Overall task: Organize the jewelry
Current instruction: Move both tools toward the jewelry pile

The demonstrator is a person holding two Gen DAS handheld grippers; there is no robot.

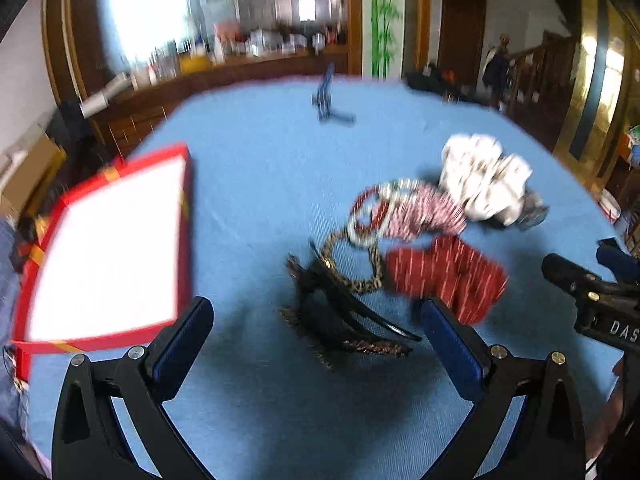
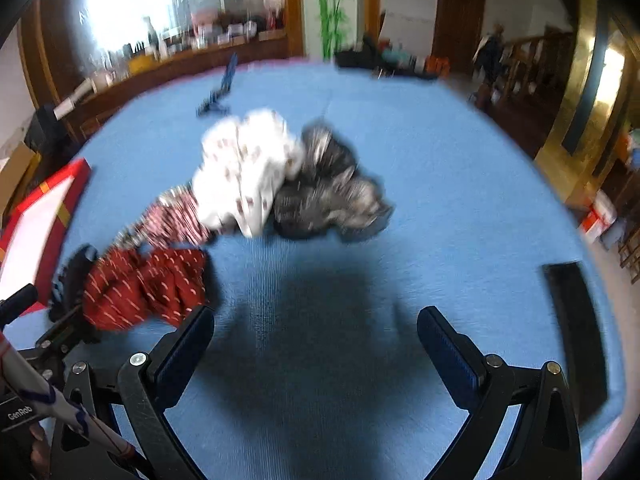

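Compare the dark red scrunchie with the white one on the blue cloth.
The dark red scrunchie bears thin pale dashes; the white scrunchie bears small reddish spots. The dark red scrunchie lies nearer both cameras, the white scrunchie farther back, against a grey one. Both are gathered fabric, lying on the blue cloth, untouched.

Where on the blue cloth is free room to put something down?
Free: the blue cloth right of the grey scrunchie, and the far part near the blue clip. Crowded: between the red box and the red scrunchie.
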